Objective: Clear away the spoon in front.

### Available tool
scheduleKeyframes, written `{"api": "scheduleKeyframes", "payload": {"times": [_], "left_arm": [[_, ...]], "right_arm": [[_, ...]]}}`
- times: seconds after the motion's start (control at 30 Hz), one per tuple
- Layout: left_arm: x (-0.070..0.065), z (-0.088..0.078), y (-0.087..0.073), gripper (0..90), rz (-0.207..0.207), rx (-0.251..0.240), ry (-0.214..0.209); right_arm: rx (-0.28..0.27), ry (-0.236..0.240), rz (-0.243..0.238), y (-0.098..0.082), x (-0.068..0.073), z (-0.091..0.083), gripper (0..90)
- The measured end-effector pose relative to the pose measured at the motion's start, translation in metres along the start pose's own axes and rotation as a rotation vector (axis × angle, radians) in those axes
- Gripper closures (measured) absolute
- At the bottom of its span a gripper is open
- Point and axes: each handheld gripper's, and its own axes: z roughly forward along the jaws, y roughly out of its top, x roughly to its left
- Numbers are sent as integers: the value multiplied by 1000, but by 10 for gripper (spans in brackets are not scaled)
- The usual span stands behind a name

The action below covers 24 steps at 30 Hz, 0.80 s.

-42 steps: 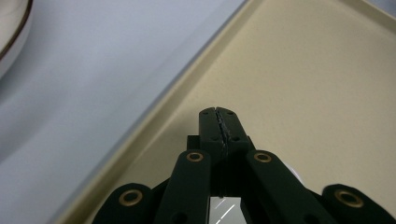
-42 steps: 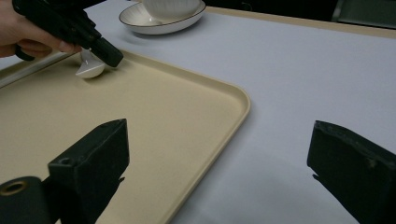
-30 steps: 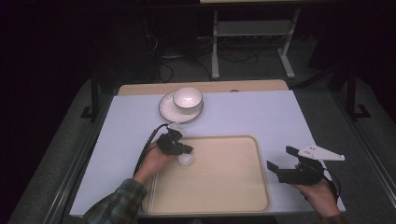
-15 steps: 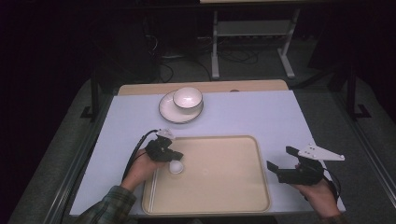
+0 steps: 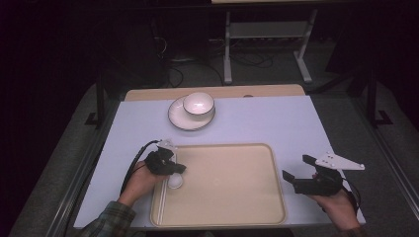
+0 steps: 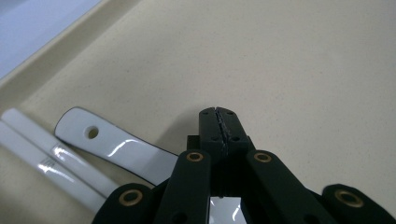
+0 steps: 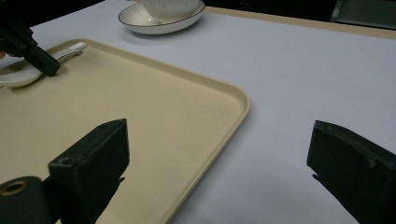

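A white ceramic spoon (image 6: 116, 147) lies low over the beige tray (image 5: 222, 146) at its left side, with the bowl (image 5: 174, 181) tucked under my left gripper (image 5: 177, 170). That gripper's jaws are shut, tips together (image 6: 218, 122). The spot where they pinch the spoon is hidden beneath them. Two white chopsticks (image 6: 42, 144) lie along the tray's left rim beside the spoon's handle. My right gripper (image 5: 297, 169) stands open over the table just right of the tray, with nothing between its jaws (image 7: 219, 158). In the right gripper view the left gripper (image 7: 39, 58) points down at the spoon (image 7: 16, 77).
A white bowl (image 5: 198, 105) sits on a dark-rimmed plate (image 5: 178, 121) at the back of the pale table (image 5: 276, 118). A wooden strip edges the far side. Metal shelf legs and cables stand on the dark floor behind.
My left gripper has drawn back toward the tray's near left corner, and the spoon has come with it. The right gripper has stayed where it was.
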Motion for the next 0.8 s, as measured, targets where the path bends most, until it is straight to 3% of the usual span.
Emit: {"api": "scheduleKeyframes", "payload": {"times": [0.27, 0.43, 0.8], "left_arm": [[2, -3, -1, 897, -8, -15, -1], [2, -6, 1, 894, -11, -50, 9], [10, -23, 3, 628, -73, -157, 48]], "right_arm": [[2, 1, -2, 0, 0, 1, 50], [6, 3, -8, 0, 1, 1, 50], [10, 2, -6, -1, 2, 1, 50]]}}
